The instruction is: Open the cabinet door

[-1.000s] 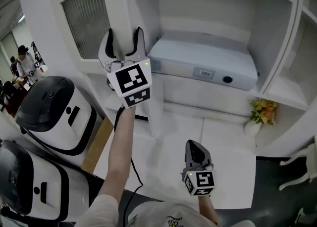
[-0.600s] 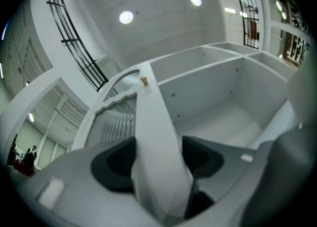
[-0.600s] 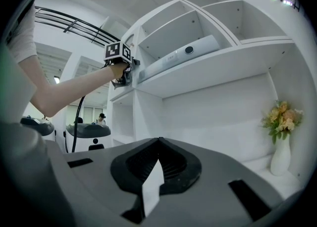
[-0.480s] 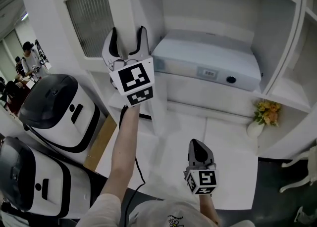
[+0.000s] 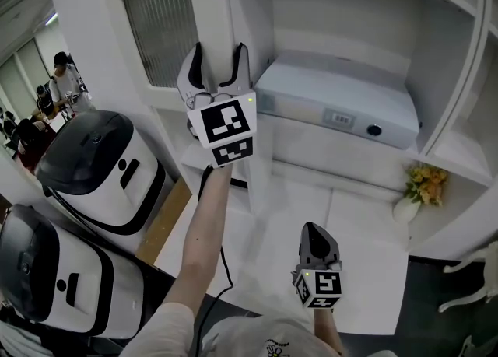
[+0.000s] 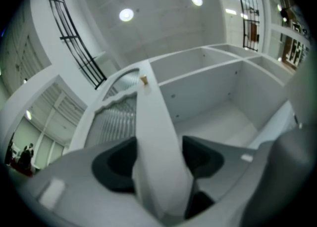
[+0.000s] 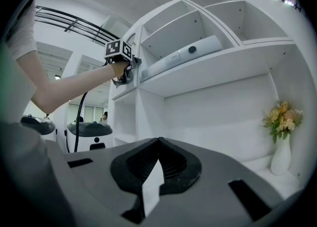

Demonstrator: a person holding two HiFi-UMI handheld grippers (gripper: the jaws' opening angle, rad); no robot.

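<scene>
The left tongs [image 5: 220, 58] are clamped on the free edge of the cabinet door [image 5: 163, 29], one jaw on each face. The door stands swung out from the white cabinet [image 5: 459, 60], at 11 o'clock in the head view. The left gripper view confirms the hold: the door's white edge [image 6: 151, 122] runs up between the two dark pads, with its ribbed glass panel [image 6: 116, 122] at 10 o'clock.

The right tongs [image 5: 313, 231] hang low at 6 o'clock, pressed together on nothing. In their own view the jaws [image 7: 157, 147] meet along one line.

The only print is a small label [image 5: 341, 118] on the front of the grey box [image 5: 338, 99] on the shelf, too small to read. The marker cubes carry only black-and-white squares.

Only the head view shows the two white-and-black machines [image 5: 97, 169] at 8 o'clock. The right gripper view alone shows the left tongs [image 7: 130, 70] from the side and the vase of flowers [image 7: 281, 142] upright at 3 o'clock.
</scene>
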